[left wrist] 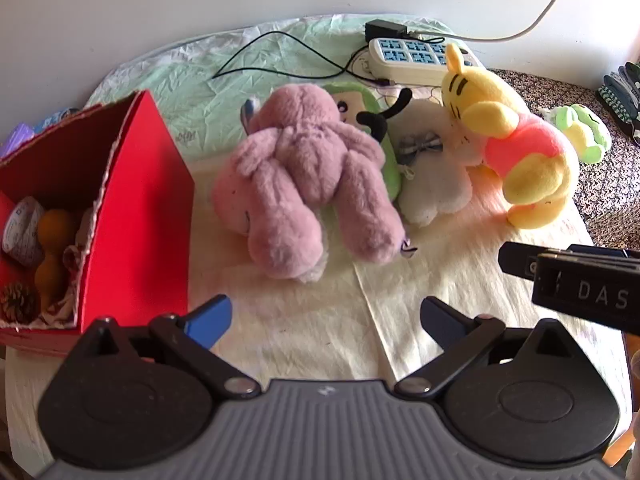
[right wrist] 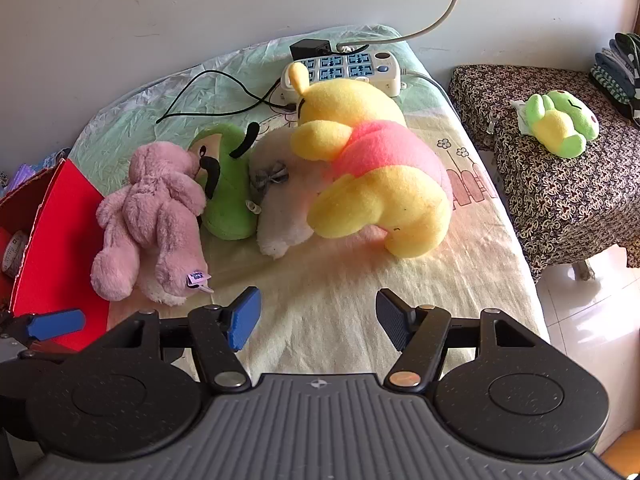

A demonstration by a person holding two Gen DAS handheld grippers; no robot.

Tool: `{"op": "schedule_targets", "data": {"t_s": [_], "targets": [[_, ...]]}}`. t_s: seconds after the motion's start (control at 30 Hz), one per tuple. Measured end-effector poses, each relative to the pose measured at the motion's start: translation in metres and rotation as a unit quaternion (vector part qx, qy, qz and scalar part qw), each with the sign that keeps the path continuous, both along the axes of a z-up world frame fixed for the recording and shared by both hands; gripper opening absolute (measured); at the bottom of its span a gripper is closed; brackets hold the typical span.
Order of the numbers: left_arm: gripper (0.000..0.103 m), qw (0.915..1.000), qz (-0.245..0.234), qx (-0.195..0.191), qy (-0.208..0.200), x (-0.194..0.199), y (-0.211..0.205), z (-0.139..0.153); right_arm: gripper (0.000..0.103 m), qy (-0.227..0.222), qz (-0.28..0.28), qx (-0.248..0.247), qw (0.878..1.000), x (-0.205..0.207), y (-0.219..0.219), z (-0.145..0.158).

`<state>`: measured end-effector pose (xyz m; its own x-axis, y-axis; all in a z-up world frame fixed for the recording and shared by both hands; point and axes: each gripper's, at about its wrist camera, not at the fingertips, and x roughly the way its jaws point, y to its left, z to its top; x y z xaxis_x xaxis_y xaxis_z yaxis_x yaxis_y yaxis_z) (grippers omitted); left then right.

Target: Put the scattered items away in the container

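Left wrist view: left gripper [left wrist: 326,320] jaws wide, empty; right gripper [right wrist: 318,318] jaws parted, empty. Pink plush [left wrist: 304,184] nearest, beside red box [left wrist: 148,216]. Best grab: pinch its body, lift over box wall. Count on table: four plush toys; fifth, green [right wrist: 560,124], on side table.

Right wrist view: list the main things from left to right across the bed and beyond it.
red box → pink plush → green plush → white plush → yellow bear plush in a pink shirt → small green frog plush on the patterned cloth
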<state>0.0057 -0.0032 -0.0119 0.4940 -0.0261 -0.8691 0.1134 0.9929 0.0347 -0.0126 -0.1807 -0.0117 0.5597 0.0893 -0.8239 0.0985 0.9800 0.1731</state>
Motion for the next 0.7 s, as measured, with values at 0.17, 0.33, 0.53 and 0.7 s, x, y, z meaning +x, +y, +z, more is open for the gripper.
{"op": "schedule_targets", "data": {"t_s": [0.17, 0.33, 0.53, 0.7], "targets": [[0.101, 1.0, -0.001, 0.0, 0.008, 0.002, 0.003, -0.002, 0.067, 0.005, 0.003, 0.005, 1.0, 0.004, 0.004, -0.003], [0.101, 1.0, 0.002, 0.001, 0.008, 0.005, 0.007, -0.001, 0.067, 0.008, 0.012, 0.006, 1.0, 0.006, 0.012, -0.004], [0.101, 1.0, 0.005, 0.002, 0.006, 0.009, 0.01, 0.0, 0.067, 0.011, 0.016, 0.006, 1.0, 0.01, 0.013, -0.004], [0.101, 0.9998, -0.001, 0.017, 0.006, 0.009, 0.011, 0.003, 0.064, 0.013, 0.024, 0.025, 0.999, 0.013, 0.011, 0.001]]}}
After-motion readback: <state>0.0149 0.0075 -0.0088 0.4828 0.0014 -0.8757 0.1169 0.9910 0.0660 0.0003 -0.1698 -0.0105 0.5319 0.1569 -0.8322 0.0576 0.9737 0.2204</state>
